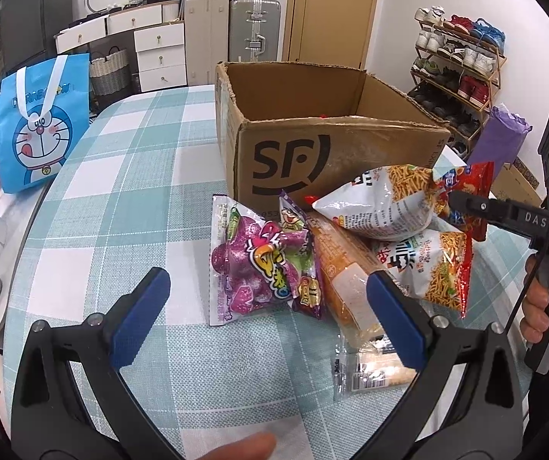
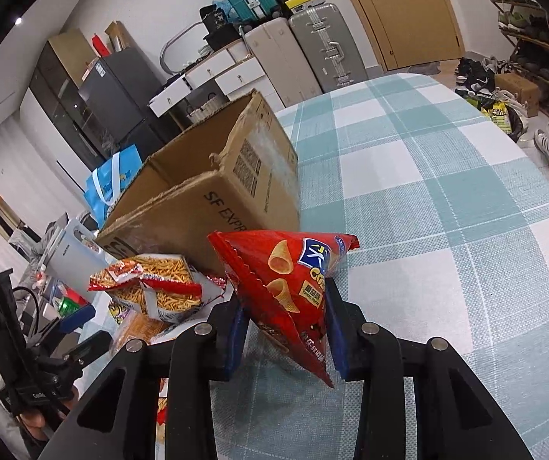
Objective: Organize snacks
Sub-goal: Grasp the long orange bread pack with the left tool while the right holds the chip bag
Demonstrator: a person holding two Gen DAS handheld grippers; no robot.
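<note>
Right wrist view is showing the right gripper (image 2: 286,329) pinching a red cone-snack bag (image 2: 286,280) between its blue pads, the bag standing up ahead of the jaws before the cardboard box (image 2: 213,195) reading "SF EXPR". Left wrist view is showing the left gripper (image 1: 266,306) gaping wide and holding nothing, its jaws framing a purple candy packet (image 1: 259,264) and an orange packet (image 1: 345,280); beyond them the box is showing "SF".
</note>
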